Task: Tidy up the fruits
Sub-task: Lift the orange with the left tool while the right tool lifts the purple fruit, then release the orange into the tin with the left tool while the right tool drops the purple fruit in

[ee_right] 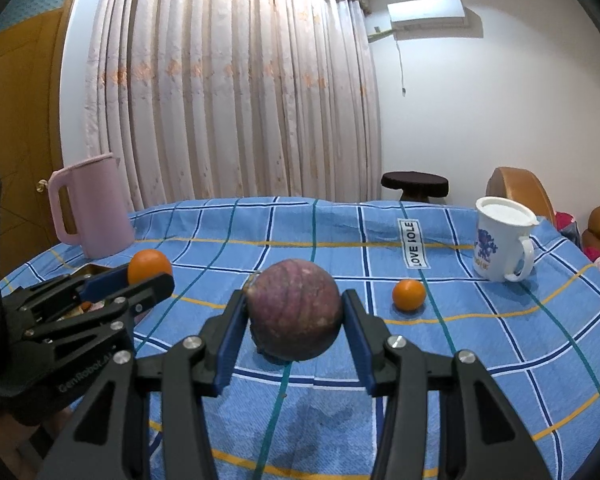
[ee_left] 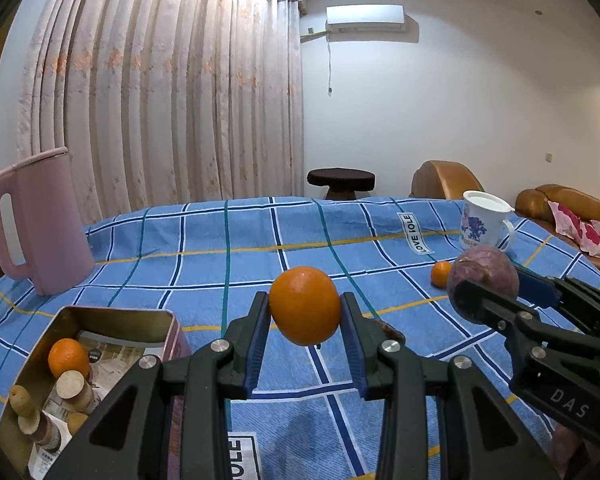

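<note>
My left gripper [ee_left: 305, 312] is shut on an orange [ee_left: 305, 305] and holds it above the blue checked tablecloth [ee_left: 220, 252]. My right gripper [ee_right: 295, 318] is shut on a round purple fruit [ee_right: 295, 316], also above the cloth; it shows in the left wrist view [ee_left: 483, 276] at the right. A small orange [ee_right: 409, 294] lies on the cloth to the right, also in the left wrist view [ee_left: 441, 273]. An open tin box [ee_left: 156, 322] at lower left holds another orange [ee_left: 68, 358] and several brownish pieces [ee_left: 70, 386].
A pink jug [ee_left: 40, 220] stands at the far left of the table. A white mug with purple print [ee_right: 500, 240] stands at the far right. A dark stool [ee_left: 340, 180] and brown sofa [ee_left: 568, 204] lie beyond the table's far edge.
</note>
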### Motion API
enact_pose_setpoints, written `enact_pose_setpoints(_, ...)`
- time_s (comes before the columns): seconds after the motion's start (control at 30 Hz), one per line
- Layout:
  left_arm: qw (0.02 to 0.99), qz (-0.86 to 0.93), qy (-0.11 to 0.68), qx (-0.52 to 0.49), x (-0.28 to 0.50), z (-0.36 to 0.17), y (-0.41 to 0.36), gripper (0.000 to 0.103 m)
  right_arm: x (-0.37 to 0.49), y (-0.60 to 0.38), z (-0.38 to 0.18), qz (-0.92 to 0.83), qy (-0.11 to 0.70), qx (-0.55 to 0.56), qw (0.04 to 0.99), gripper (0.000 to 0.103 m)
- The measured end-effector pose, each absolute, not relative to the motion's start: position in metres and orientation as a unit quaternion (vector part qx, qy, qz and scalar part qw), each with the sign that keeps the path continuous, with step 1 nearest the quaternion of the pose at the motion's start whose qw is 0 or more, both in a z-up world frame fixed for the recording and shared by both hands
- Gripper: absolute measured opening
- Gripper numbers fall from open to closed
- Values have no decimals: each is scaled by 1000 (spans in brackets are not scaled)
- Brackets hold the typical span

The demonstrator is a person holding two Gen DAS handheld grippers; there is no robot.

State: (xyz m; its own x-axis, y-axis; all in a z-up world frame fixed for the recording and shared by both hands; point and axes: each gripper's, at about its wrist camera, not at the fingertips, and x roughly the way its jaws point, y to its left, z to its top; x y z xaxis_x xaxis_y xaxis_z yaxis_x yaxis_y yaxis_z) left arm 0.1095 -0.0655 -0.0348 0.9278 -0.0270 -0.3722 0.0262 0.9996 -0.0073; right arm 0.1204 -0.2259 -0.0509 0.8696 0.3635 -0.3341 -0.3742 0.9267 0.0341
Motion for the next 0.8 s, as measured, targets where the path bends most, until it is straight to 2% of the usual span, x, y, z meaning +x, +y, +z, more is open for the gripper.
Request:
enact_pose_setpoints(0.6, 985, -12, 174, -9, 99, -33, -61, 37, 105, -222, -47, 190, 129, -30, 973, 50)
enact_pose_setpoints(0.8, 983, -5, 185, -19, 78, -31, -35, 37, 106, -208, -44, 222, 153, -17, 963, 50)
